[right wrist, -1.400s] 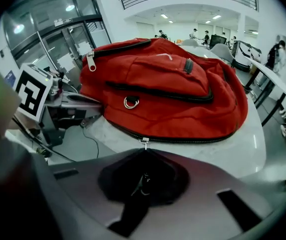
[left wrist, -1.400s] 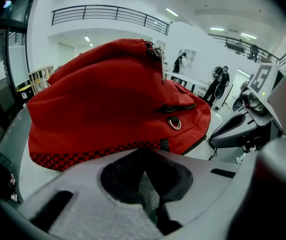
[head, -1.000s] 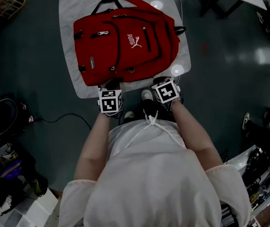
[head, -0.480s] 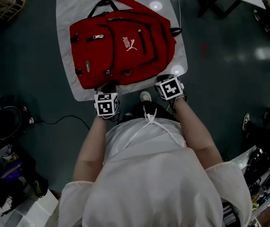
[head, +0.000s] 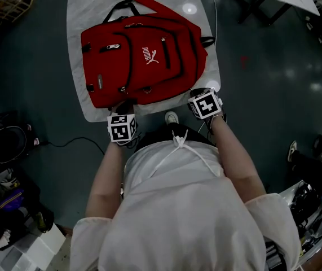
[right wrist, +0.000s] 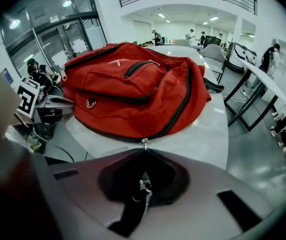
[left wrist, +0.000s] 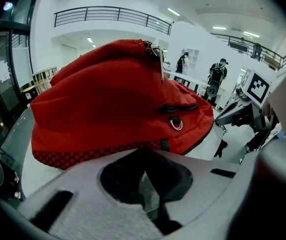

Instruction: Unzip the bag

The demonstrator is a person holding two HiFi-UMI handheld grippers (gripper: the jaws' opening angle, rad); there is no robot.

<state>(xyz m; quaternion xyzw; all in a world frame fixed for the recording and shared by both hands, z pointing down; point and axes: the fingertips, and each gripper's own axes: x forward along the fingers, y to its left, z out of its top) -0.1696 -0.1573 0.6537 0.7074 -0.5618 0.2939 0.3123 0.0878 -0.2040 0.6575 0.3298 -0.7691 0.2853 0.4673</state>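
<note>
At the near edge of the bag, your right gripper pinches the zipper pull, zip curving away rightward, while your left gripper clamps the hem.

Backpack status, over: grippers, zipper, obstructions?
Left gripper shut on backpack bottom edge. Right gripper shut on zipper pull. Zipper closed. Nothing in the way.

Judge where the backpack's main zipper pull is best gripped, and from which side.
Grip the small pull at the near bottom edge of the red backpack, coming in low from the table edge. It sticks out clear of the fabric, in line with the zipper track; the right gripper is shut on it so.
</note>
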